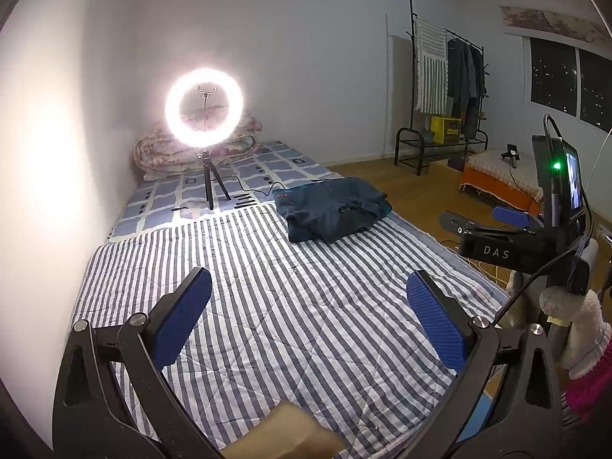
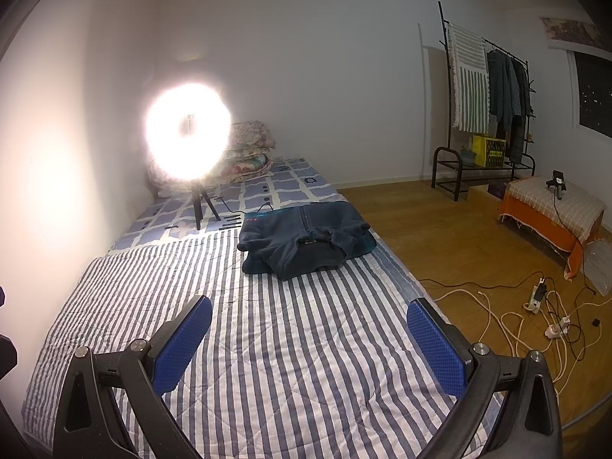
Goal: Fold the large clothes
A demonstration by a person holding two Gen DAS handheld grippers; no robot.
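Two hand-held grippers hang over the near end of a low bed, each with its blue-padded jaws spread wide and nothing between them: the left gripper (image 1: 308,317) and the right gripper (image 2: 309,340) both point along a grey-and-white striped quilt (image 2: 290,359) that covers the near half of the mattress. In the left wrist view a gloved hand (image 1: 573,329) shows at the right edge, grasping the other tool's handle. Farther along, a dark blue fleece jacket (image 2: 306,243), folded into a compact bundle, lies at the quilt's far edge toward the bed's right side, well apart from both grippers. Behind it, on a blue-checked sheet (image 2: 275,187), a lit ring light (image 1: 204,107) stands on a small tripod near the wall-side edge, with folded floral bedding (image 2: 248,153) stacked at the far corner. Across the wooden floor (image 2: 440,229), cables trail near the bed and a clothes rack (image 2: 485,95) stands against the back wall
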